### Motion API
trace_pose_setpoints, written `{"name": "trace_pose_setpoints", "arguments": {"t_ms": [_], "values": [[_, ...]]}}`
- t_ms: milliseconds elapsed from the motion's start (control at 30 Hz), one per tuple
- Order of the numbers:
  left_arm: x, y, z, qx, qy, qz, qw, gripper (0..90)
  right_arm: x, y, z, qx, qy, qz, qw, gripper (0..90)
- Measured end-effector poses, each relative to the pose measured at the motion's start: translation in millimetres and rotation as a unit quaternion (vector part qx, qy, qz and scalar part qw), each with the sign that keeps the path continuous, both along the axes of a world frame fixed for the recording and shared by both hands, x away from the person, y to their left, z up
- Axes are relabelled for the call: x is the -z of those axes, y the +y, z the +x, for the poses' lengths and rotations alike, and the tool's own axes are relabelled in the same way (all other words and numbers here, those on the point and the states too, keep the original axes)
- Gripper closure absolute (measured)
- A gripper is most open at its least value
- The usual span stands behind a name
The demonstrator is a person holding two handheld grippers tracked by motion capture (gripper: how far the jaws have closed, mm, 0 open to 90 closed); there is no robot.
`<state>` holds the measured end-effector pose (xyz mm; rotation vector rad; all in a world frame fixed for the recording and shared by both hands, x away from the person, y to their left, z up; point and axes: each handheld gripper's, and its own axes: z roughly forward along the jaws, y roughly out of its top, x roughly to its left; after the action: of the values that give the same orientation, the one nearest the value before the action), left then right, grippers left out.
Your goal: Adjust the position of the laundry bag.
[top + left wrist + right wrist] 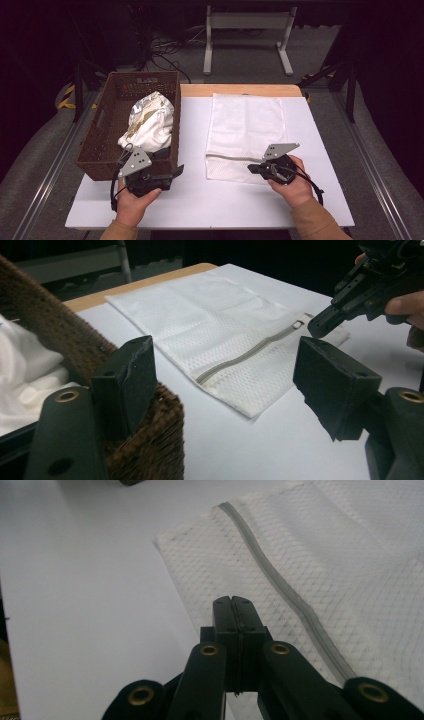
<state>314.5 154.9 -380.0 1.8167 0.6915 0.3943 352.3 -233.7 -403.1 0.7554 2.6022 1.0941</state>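
A white mesh laundry bag [247,125] lies flat on the white table, its grey zipper [230,158] running along the near edge. My right gripper [251,167] hovers just over the bag's near right part, beside the zipper [280,580]. Its jaws are shut [234,605] with nothing between them. In the left gripper view its tip [320,325] sits close to the zipper pull [299,324]. My left gripper [177,171] stands open [227,390] at the front right corner of a brown wicker basket [100,130]. A white and gold cloth [150,122] is bundled in the basket.
The basket corner [150,440] sits right against my left gripper's left jaw. A wooden strip [240,90] edges the table's far side. Beyond it stand a white metal frame [247,30] and cables on the floor.
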Motion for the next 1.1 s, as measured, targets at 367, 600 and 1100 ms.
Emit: {"name": "trace_pose_setpoints", "arguments": {"t_ms": [367,600,1100], "values": [[-2.3,-17.8,6.0,0.03,-0.001,0.016,0.9994,26.1,4.4,-6.6,-12.3,-0.012,0.024,-0.013,0.9996,90.0],[-1.4,-22.6,5.7,0.04,0.004,0.029,0.9988,25.9,16.2,5.8,-3.5,-0.018,0.034,-0.063,0.9973,66.4],[2.6,-25.4,4.8,0.046,0.012,0.044,0.9979,25.5,35.8,19.6,14.0,-0.013,0.042,-0.1,0.994,55.1]]}}
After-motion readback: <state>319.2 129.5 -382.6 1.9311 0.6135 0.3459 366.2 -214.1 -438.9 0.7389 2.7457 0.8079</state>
